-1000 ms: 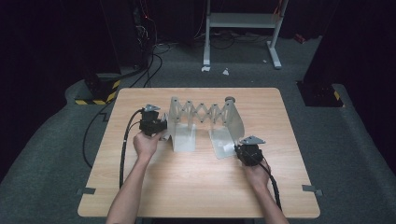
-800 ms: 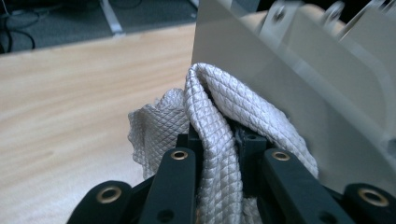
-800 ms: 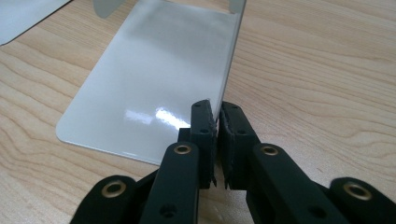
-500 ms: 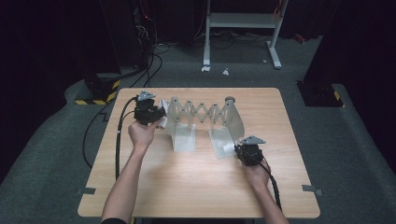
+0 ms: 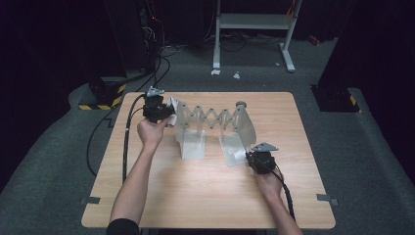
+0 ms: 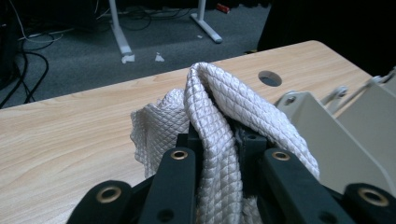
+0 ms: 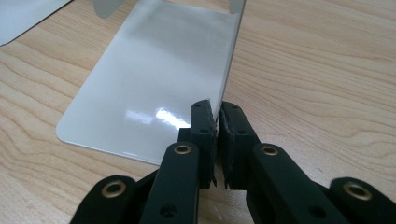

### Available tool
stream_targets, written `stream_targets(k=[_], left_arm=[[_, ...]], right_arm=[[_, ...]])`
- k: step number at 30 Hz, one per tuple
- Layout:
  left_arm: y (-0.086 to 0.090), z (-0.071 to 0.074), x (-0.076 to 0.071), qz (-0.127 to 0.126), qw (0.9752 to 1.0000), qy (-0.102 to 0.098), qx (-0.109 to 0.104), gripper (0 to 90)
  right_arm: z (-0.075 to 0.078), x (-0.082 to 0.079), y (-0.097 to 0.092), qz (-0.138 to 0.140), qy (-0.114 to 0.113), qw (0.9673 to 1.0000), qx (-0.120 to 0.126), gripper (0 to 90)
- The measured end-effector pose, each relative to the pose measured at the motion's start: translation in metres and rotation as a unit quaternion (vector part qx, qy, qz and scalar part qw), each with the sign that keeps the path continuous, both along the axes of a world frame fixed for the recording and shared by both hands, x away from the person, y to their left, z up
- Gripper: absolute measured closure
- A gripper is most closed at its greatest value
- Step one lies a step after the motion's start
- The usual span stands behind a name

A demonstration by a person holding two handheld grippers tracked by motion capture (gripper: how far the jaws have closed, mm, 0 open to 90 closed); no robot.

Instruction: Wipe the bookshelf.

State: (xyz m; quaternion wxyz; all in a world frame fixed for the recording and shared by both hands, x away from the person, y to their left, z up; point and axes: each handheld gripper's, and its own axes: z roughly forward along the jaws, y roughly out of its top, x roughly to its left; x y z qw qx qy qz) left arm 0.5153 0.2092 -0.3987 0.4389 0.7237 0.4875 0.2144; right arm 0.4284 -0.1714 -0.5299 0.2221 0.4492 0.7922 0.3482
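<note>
White quilted cloth (image 6: 215, 116) in left tool (image 6: 219, 154) (bunched), beside rack (image 5: 210, 122).

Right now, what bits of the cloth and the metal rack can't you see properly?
- White cloth: left gripper view, its lower end is hidden behind the left claw, which is clamped on it; in the high view it is too small to tell its shape.
- Metal rack: right gripper view, its upright plate is cut off by the top edge.
- Right claw: its pads hide the plate edge they pinch.
</note>
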Motion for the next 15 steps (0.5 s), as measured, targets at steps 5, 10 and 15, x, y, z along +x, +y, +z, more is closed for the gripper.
stream_targets(k=[5, 10, 15], left_arm=[[-0.003, -0.009, 0.005, 0.001, 0.9999, 0.011, 0.011, 79.6], [-0.004, -0.023, 0.004, -0.001, 0.9995, 0.025, 0.016, 79.6], [-0.004, -0.036, 0.000, -0.006, 0.9991, 0.038, 0.021, 79.6]], right_arm=[[0.000, 0.000, 0.000, 0.000, 0.000, 1.0000, 0.001, 84.9], [0.000, 0.000, 0.000, 0.000, 0.001, 1.0000, 0.002, 84.9], [0.000, 0.000, 0.000, 0.000, 0.001, 1.0000, 0.002, 84.9]])
